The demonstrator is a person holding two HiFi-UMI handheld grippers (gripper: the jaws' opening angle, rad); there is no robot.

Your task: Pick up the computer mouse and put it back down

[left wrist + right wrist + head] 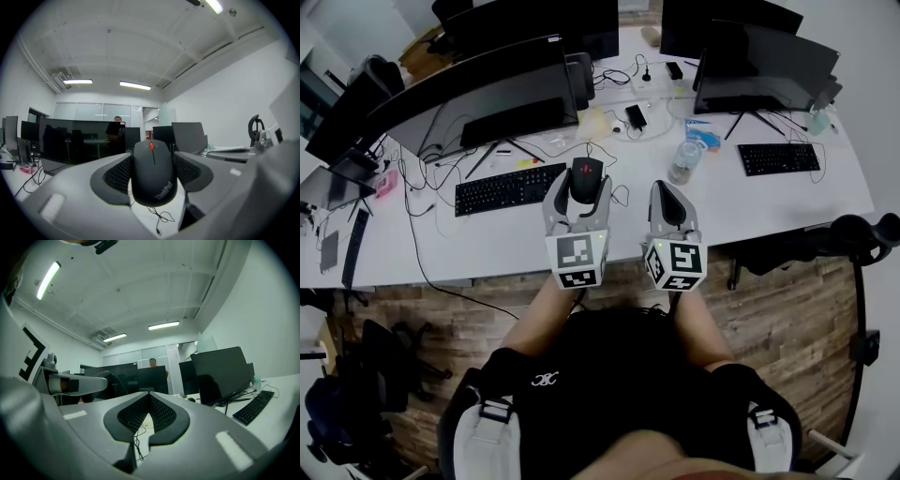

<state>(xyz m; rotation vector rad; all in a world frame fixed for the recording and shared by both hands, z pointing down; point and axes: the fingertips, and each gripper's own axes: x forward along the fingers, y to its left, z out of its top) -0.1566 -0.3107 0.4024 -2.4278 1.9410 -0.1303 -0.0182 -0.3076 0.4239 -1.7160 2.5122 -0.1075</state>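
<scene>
ThinkPad mouse (pixel 153 176), likely light, hard and slick, sits clamped by its flanks in the left gripper (pixel 584 187); right gripper (pixel 149 398) closed, empty.

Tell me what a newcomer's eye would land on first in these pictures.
The black mouse with its red scroll wheel stands out, clamped in the left gripper just right of a black keyboard. Beside it the right gripper is shut and empty, and dark monitors crowd the white desk.
</scene>
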